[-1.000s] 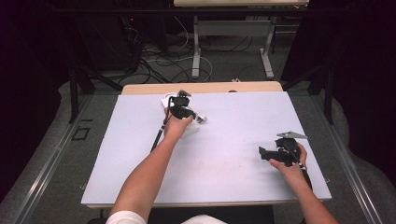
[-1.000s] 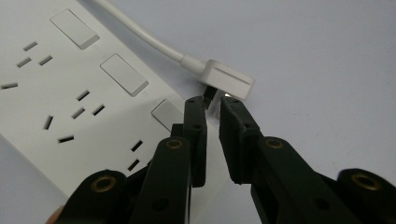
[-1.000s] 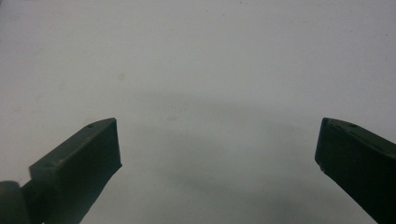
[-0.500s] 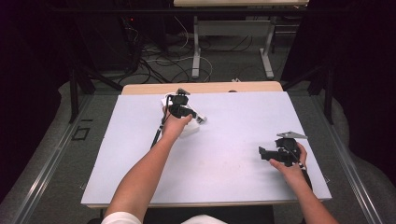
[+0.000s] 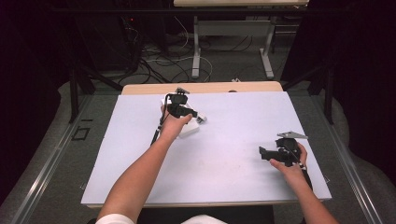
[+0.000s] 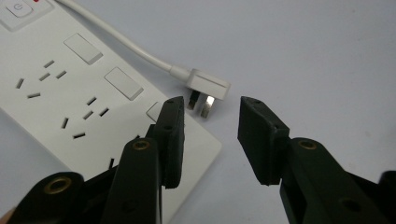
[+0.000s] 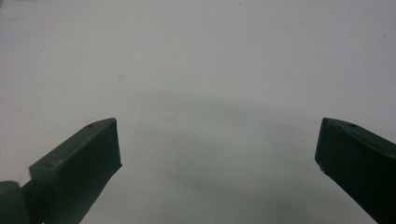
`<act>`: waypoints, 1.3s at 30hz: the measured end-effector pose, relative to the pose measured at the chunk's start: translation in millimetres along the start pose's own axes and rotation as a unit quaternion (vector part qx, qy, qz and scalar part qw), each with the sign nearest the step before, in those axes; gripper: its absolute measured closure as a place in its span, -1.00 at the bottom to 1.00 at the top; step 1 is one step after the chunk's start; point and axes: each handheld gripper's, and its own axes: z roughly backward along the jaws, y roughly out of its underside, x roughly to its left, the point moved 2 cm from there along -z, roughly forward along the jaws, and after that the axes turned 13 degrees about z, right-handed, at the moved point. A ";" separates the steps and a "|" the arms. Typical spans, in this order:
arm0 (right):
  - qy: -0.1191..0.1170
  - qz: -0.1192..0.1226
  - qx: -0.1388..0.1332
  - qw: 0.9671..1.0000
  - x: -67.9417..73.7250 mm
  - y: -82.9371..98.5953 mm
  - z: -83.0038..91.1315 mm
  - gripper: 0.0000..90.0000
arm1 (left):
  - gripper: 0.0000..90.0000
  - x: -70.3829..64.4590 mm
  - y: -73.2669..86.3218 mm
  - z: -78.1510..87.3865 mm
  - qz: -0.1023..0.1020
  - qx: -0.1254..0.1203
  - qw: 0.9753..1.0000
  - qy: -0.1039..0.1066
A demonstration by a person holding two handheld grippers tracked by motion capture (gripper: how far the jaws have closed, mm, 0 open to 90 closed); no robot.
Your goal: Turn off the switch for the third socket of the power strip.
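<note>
At the far left of the white worktop (image 5: 224,140), the left tool (image 6: 210,133) hangs just above a white power strip (image 6: 56,88), its jaws parted with nothing between them. Ahead of the gap lies the strip's own white plug (image 6: 208,86), flat on the worktop just off the strip's edge, metal pins pointing back toward the tool and its white cable (image 6: 116,39) curving away along the strip. The step in hand looks like a reach for that plug. To do it well, I would bring the jaws down on either side of the plastic body rather than the pins, square to its flat faces, and keep the near jaw from catching on the strip's edge, which lies right under it. Closing gently should stop the light plug from skating away. The right tool (image 5: 275,154) waits well apart near the worktop's right edge, jaws wide and empty over bare surface.
</note>
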 end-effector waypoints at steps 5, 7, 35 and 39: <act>-0.001 0.000 0.000 1.000 1.0 -0.3 0.5 -1.00 | 0.24 -3.1 1.1 7.5 -0.010 -0.004 1.000 0.003; 0.000 0.000 0.000 1.000 0.9 -0.3 0.5 -1.00 | 0.19 -4.0 2.1 10.4 -0.019 -0.004 1.000 0.004; 0.001 0.002 -0.001 1.000 1.1 -0.1 1.6 -1.00 | -0.25 -11.1 15.3 45.9 -0.094 -0.013 0.995 0.020; 0.001 0.002 -0.001 1.000 1.0 -0.1 1.6 -1.00 | -0.28 -7.2 18.0 49.0 -0.088 -0.007 0.996 0.018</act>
